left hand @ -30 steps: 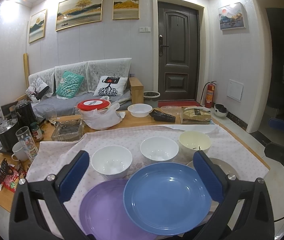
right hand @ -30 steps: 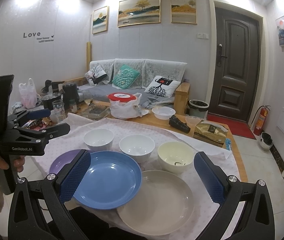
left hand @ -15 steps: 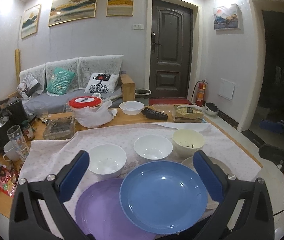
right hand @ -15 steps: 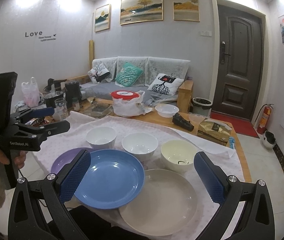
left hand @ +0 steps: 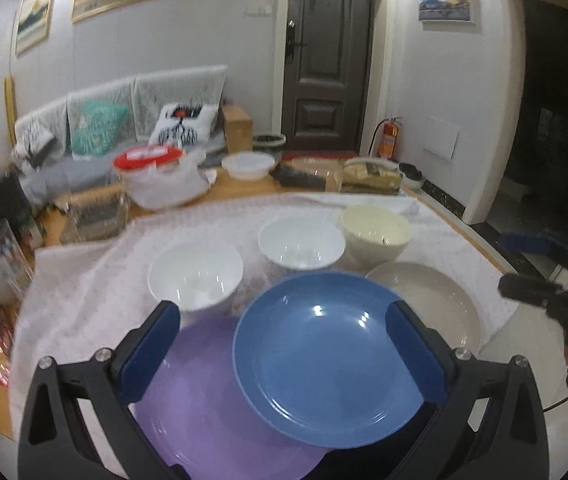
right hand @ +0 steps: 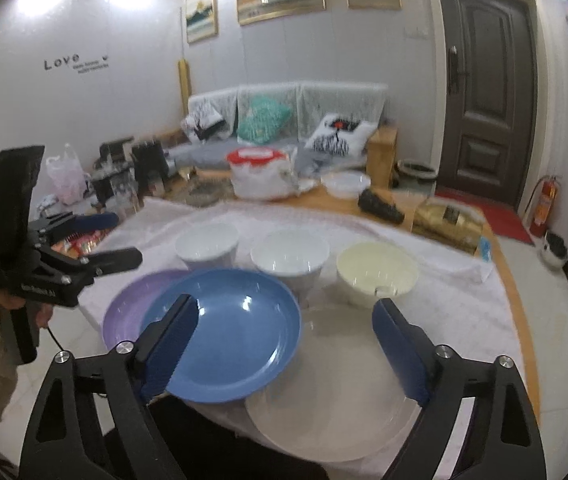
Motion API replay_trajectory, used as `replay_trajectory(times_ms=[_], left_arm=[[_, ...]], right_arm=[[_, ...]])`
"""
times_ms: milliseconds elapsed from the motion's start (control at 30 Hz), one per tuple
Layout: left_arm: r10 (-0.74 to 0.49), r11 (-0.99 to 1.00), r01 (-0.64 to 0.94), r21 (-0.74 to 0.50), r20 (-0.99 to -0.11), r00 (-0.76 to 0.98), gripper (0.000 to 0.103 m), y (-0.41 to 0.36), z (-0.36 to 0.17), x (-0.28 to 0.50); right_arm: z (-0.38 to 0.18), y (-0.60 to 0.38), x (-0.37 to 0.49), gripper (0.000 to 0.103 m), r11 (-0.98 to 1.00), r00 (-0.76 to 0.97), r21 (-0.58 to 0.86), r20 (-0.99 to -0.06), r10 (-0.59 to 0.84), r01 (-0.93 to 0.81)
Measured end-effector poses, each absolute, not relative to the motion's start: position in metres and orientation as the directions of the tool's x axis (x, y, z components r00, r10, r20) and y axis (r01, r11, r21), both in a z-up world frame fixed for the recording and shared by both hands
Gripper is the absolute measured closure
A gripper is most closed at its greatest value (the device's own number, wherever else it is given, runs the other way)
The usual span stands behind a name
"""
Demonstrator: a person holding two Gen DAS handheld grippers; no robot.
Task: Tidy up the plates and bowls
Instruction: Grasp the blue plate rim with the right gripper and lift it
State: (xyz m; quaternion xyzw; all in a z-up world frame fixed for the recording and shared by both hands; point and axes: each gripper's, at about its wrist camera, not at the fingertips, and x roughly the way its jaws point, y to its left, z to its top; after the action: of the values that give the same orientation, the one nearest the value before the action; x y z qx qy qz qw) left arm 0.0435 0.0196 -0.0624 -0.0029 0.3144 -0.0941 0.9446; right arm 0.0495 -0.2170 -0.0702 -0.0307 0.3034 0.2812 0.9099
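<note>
On the pale tablecloth a blue plate (left hand: 324, 356) overlaps a purple plate (left hand: 212, 392) and a beige plate (left hand: 436, 304). Behind them stand two white bowls (left hand: 196, 276) (left hand: 302, 242) and a cream bowl (left hand: 376, 232). My left gripper (left hand: 282, 312) hovers open above the blue plate, touching nothing. My right gripper (right hand: 284, 310) hangs over the blue plate (right hand: 228, 336) and the beige plate (right hand: 336, 400); its jaws are closing with nothing pressed between them. The right wrist view also shows the left gripper (right hand: 84, 252) in a hand at the left.
A red-lidded container (left hand: 152, 160) in a plastic bag, a small white bowl (left hand: 248, 164), a glass dish (left hand: 96, 212) and a gold bag (left hand: 372, 176) sit at the table's far side. Kettles and cups (right hand: 124, 176) crowd the left end. The near table edge lies just under the plates.
Both grippers have dipped toward the table, so the plates look larger and closer. The right gripper's fingers now stand closer together than before.
</note>
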Motion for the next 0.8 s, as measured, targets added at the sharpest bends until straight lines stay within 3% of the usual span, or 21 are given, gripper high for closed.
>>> replay_trajectory(times_ms=[200, 333, 567, 633, 800], left_arm=[[-0.175, 0.984, 0.136, -0.112, -0.676, 0.716, 0.015, 0.03, -0.099, 0.063], [-0.156, 0.988, 0.106, -0.115, -0.71, 0.687, 0.032, 0.034, -0.119, 0.073], [-0.141, 0.99, 0.089, -0.109, -0.75, 0.646, 0.05, 0.036, -0.142, 0.084], [-0.126, 0.992, 0.081, -0.097, -0.76, 0.637, 0.061, 0.036, -0.146, 0.086], [-0.112, 0.994, 0.073, -0.085, -0.779, 0.617, 0.075, 0.038, -0.155, 0.091]], right_arm=[[-0.118, -0.21, 0.069, 0.035, 0.849, 0.564, 0.153, -0.686, 0.46, -0.506], [-0.144, -0.208, 0.08, 0.038, 0.848, 0.505, 0.195, -0.729, 0.462, -0.493], [-0.167, -0.201, 0.093, 0.043, 0.841, 0.454, 0.237, -0.753, 0.475, -0.486], [-0.169, -0.198, 0.093, 0.047, 0.841, 0.446, 0.241, -0.759, 0.474, -0.485], [-0.173, -0.194, 0.097, 0.056, 0.834, 0.429, 0.254, -0.763, 0.484, -0.49]])
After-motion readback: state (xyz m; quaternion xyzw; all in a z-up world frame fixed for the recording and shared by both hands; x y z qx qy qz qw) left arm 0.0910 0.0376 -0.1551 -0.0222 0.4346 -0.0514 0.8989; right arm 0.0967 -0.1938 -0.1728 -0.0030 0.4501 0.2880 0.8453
